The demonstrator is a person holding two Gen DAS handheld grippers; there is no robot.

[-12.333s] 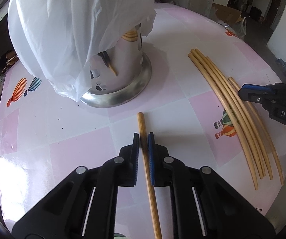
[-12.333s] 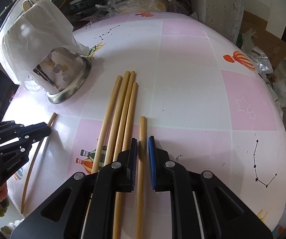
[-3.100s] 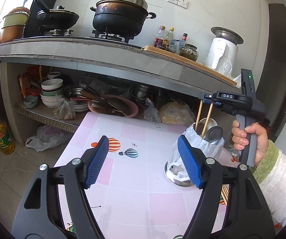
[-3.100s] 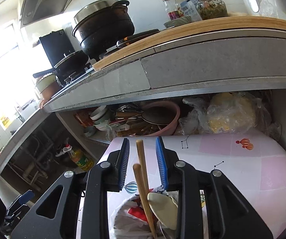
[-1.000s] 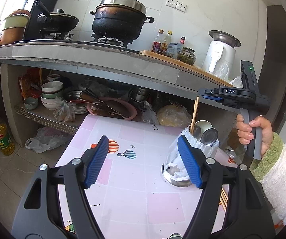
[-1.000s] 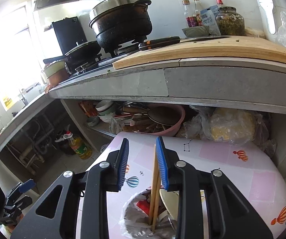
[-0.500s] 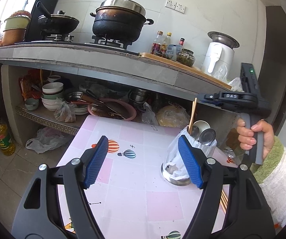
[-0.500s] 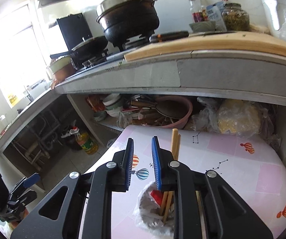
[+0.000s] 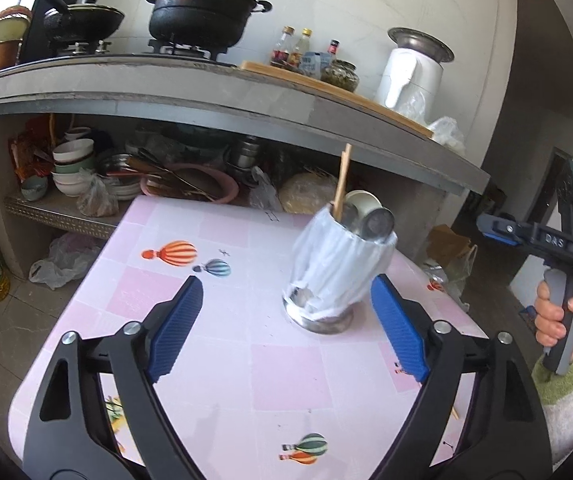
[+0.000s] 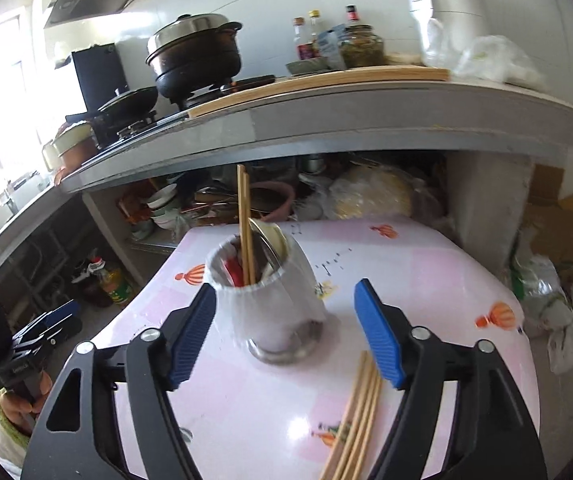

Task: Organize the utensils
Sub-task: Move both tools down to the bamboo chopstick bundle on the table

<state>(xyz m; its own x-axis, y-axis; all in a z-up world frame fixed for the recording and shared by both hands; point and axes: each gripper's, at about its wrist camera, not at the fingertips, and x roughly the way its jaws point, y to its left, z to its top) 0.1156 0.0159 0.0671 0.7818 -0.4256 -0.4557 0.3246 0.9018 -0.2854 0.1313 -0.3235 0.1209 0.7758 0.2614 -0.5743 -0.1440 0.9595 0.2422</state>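
Right wrist: chopsticks (image 10: 244,228) upright in holder (image 10: 264,300) beyond wide, just-opened, empty jaws.

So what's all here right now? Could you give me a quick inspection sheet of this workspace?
Surface: pink table with balloon prints.
Job's things: two chopsticks upright in the bag-wrapped metal holder; loose chopsticks lying beside it.
Clutter: ladles in the holder.
Grippers: left gripper open, empty; right gripper open, jaws just opened, nothing between them.
Cables: nothing seen.
Surroundings: counter with black pot, bottles; bowls on the shelf below.
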